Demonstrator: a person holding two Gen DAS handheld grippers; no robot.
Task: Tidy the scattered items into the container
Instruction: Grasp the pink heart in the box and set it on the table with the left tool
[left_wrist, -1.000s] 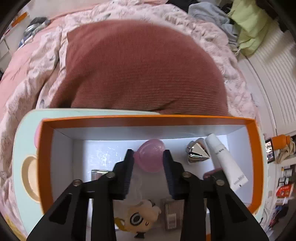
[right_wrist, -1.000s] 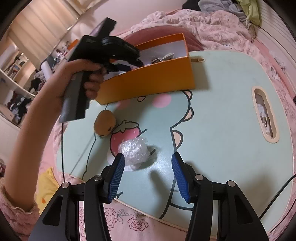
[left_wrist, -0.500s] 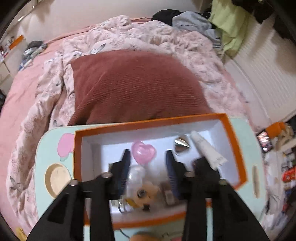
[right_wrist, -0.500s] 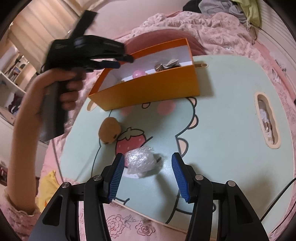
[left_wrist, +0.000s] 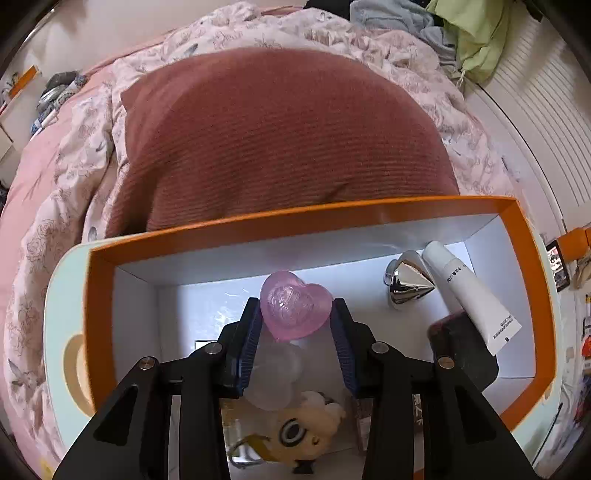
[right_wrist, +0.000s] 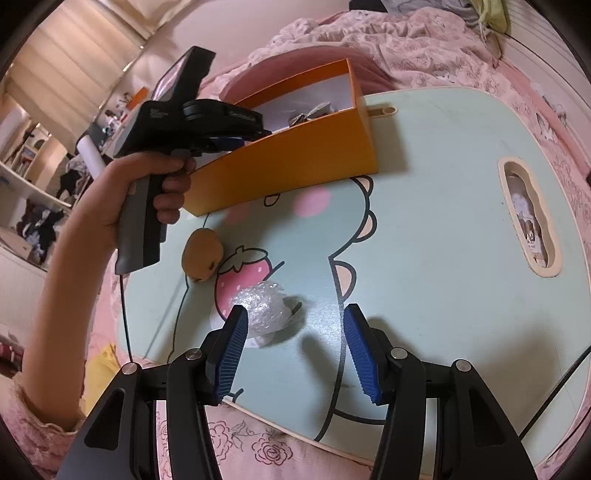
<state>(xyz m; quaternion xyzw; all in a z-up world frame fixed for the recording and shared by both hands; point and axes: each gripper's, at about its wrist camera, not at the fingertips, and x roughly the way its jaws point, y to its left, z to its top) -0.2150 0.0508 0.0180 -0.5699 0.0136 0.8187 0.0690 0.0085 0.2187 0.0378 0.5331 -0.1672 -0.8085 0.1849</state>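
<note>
My left gripper (left_wrist: 295, 314) is shut on a pink heart-shaped item (left_wrist: 294, 309) and holds it inside the orange box (left_wrist: 99, 295). The box also holds a silver cone (left_wrist: 406, 282), a white tube (left_wrist: 472, 291), a plush toy (left_wrist: 295, 428) and a dark item (left_wrist: 461, 350). In the right wrist view the orange box (right_wrist: 288, 162) stands at the back of the mint table (right_wrist: 443, 206). A brown round item (right_wrist: 202, 254) and a bubble-wrap bundle (right_wrist: 264, 306) lie in front of it. My right gripper (right_wrist: 293, 328) is open, just above the table, the bundle by its left finger.
A dark red pillow (left_wrist: 280, 136) and a floral quilt (left_wrist: 66, 192) lie behind the box. The table has a cut-out handle (right_wrist: 528, 218) at its right. The left hand holding its gripper (right_wrist: 192, 114) hovers over the box's left end.
The left gripper dipped back down into the box with the pink heart after rising half a second ago. The right gripper shifted slightly toward the bubble-wrap bundle.
</note>
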